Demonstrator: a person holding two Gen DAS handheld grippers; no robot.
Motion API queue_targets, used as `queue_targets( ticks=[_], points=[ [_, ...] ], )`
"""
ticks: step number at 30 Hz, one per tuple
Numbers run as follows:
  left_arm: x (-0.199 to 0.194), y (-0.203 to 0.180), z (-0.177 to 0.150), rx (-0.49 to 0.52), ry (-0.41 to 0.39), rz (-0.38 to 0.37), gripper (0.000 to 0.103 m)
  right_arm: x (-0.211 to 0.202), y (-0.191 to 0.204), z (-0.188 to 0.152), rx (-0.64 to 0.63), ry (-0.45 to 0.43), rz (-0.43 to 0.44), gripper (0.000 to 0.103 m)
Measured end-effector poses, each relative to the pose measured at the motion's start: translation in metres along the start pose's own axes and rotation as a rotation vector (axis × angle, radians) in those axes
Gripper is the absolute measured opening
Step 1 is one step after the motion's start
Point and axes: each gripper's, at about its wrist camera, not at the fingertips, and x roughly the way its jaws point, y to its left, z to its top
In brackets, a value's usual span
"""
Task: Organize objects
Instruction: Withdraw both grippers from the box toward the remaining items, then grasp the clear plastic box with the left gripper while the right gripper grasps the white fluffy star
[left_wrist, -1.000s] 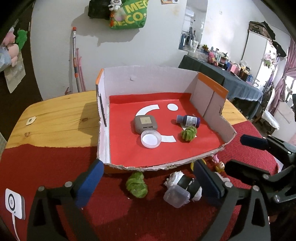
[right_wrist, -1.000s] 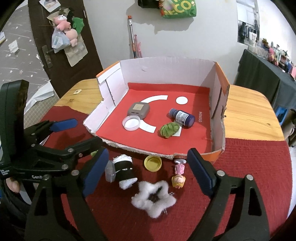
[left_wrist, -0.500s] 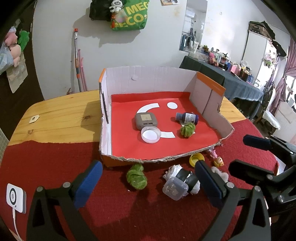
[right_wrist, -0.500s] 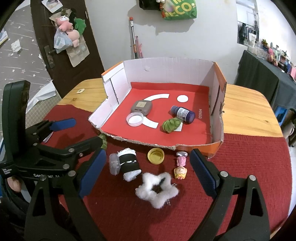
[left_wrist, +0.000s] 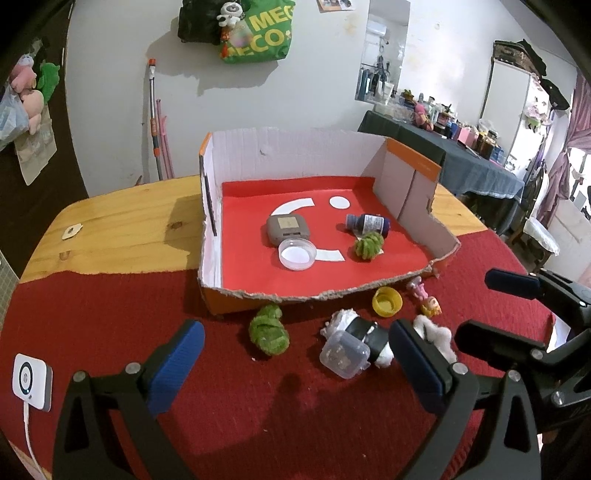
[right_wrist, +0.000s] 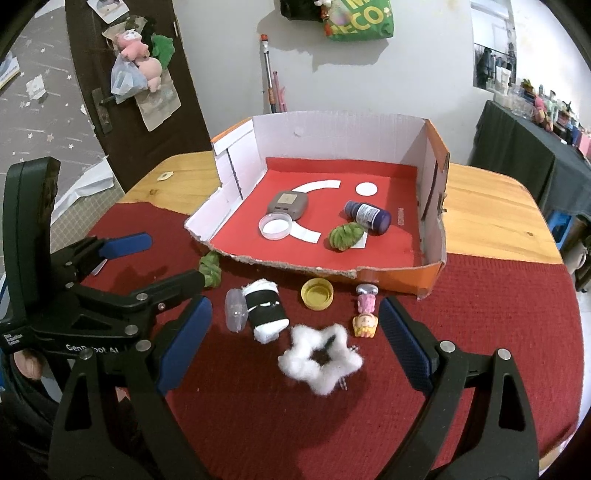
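- Retreating from the cardboard box (left_wrist: 295, 155) in the left wrist view, the left gripper (left_wrist: 293, 356) hangs spread and empty at lower centre; the green pompom (left_wrist: 269, 329) now lies fully clear of the box.
- In the right wrist view, the right gripper (right_wrist: 295, 332) is spread over the white fluffy star (right_wrist: 320, 360), lower centre on the counter (right_wrist: 480, 314), farther from the box than before.

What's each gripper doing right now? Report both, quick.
Left gripper: open, holding nothing, above the red cloth.
Right gripper: open, holding nothing, above the white fluffy star.
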Motion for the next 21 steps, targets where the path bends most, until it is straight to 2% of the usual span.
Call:
queue_targets(
  ticks=[21],
  points=[
    [0.007, -0.007, -0.033, 0.01, 0.043, -0.014, 0.102, 0.007, -0.004, -0.037, 0.022, 0.04, -0.025, 0.093]
  ],
)
